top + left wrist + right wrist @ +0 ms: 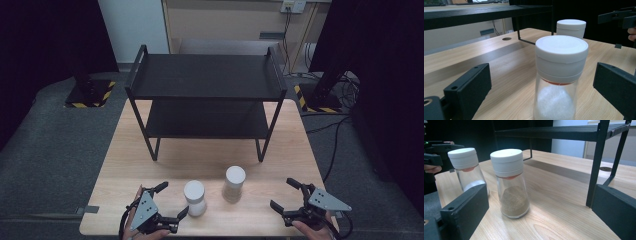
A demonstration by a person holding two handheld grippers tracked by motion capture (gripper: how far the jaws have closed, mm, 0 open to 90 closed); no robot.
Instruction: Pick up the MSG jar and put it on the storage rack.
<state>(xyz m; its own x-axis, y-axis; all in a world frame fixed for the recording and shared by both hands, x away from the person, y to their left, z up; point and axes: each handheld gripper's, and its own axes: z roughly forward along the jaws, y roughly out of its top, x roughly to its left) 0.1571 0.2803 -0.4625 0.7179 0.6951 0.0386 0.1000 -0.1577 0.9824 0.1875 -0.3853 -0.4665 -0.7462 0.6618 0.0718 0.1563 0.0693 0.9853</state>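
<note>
The white-powder shaker (194, 198) stands upright near the front edge of the wooden table (165, 165), its white cap on, between the spread jaws of the left gripper (172, 201), which do not touch it. In the left gripper view the glass body sits between the two black pads with a gap on each side. Just beside it, farther back and to the right, stands the brown-powder shaker (234, 183), also capped. The right gripper (288, 196) rests at the table's front right corner, jaws wide apart, near that shaker but clear of it. Behind both stands a black two-tier rack (206, 95).
</note>
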